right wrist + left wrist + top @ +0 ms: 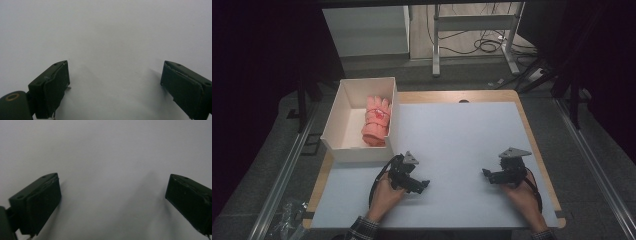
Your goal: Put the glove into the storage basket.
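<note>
A pink knitted glove (377,121) lies inside an open white box (343,120) at the table's left rear. My left gripper (422,185) rests low over the white table mat (462,145) near the front, below the box's near corner. It is open, its jaws wide apart over bare white surface (112,195). My right gripper (486,174) sits at the front right, pointing left. It is open too, nothing between its jaws (115,77). A hand holds each gripper from the near edge.
The white mat covers most of a wooden table (524,120). Beyond the far edge stand a metal frame's legs (436,45) and cables on the floor (482,42). Dark curtains flank both sides.
</note>
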{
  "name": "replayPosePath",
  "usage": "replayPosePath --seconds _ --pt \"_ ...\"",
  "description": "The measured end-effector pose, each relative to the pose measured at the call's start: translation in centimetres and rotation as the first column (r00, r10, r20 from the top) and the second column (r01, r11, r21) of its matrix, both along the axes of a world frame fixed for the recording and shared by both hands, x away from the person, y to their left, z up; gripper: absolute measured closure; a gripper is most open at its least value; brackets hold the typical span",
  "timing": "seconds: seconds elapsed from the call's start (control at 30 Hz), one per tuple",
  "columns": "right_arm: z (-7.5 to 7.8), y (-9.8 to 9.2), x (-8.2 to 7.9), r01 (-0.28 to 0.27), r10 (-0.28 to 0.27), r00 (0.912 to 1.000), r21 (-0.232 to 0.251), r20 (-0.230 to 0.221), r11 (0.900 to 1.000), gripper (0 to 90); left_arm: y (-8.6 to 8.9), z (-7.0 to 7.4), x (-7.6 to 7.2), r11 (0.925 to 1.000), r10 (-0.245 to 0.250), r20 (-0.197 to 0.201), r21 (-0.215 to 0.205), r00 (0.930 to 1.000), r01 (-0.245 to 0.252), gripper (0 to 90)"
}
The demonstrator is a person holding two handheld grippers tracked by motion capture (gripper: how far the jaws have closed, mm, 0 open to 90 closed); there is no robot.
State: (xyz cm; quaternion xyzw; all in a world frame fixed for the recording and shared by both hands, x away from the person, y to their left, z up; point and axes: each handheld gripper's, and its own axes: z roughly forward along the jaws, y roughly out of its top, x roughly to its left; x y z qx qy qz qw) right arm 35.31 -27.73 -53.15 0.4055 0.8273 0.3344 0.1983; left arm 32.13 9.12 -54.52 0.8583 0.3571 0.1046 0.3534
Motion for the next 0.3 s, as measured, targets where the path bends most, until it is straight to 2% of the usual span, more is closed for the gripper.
replayPosePath --seconds 0.03,0.3 --pt "0.00 0.00 0.00 0.000 0.000 1.0000 0.000 0.000 1.000 8.6 -0.21 -0.19 -0.27 0.9997 -0.006 0.031 0.025 0.9995 0.005 0.0" --pt "-0.01 0.00 -0.01 0.000 0.000 1.0000 0.001 0.000 1.000 8.6 -0.29 -0.20 -0.30 0.9996 -0.001 0.030 0.029 0.9995 0.000 0.0"
